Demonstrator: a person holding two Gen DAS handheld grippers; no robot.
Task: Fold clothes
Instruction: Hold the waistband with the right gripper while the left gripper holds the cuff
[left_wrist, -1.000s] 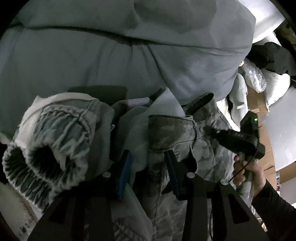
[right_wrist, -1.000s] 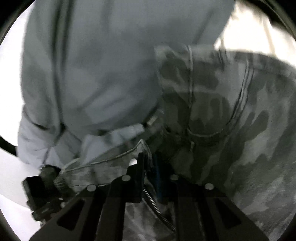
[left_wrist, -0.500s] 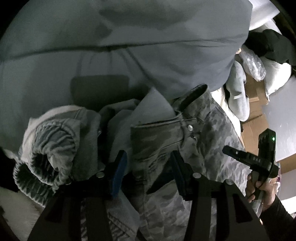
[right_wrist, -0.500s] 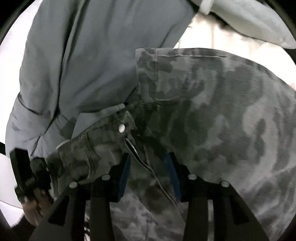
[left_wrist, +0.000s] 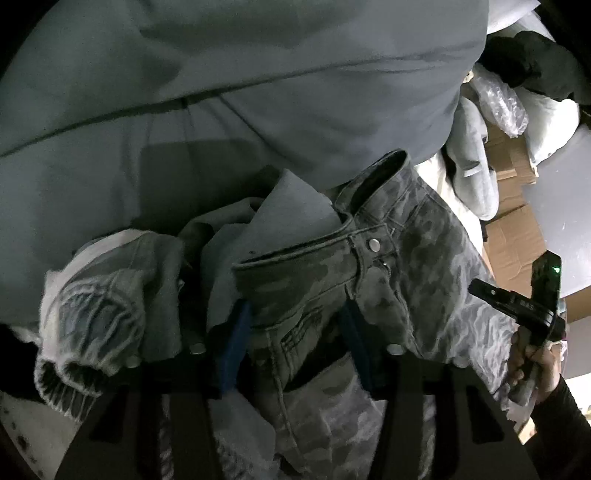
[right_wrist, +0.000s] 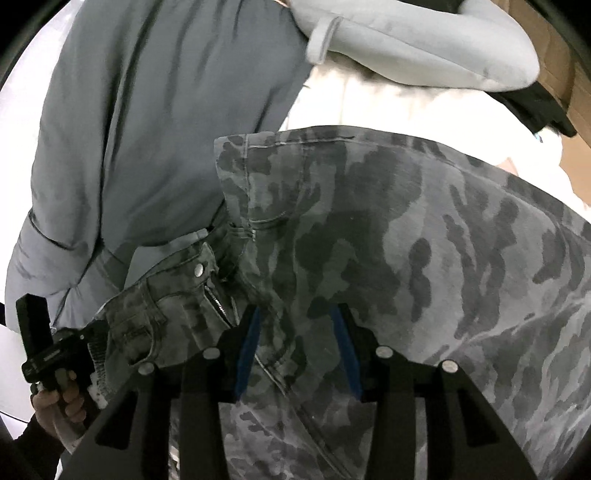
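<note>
My left gripper (left_wrist: 295, 343) is opening, jaws astride the waistband of the grey camouflage-print denim trousers (left_wrist: 417, 258). My right gripper (right_wrist: 295, 328) hovers parted over their leg. Beyond lies a grey sweatshirt (right_wrist: 155, 110); farther off, brown cardboard boxes (left_wrist: 517, 236), contents hidden.

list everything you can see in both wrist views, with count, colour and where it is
camo jeans: 1, grey camouflage, in front of both grippers, waistband toward the left one
grey garment: 1, grey-blue, spread behind the jeans
ribbed cuff: 1, grey and white, left of the waistband
cardboard boxes: several, brown, far right in the left view
plastic bag: 1, clear, upper right
left gripper: 1, black with blue pads, jaws opening, waistband between them
right gripper: 1, black with blue pads, jaws apart over the jeans
</note>
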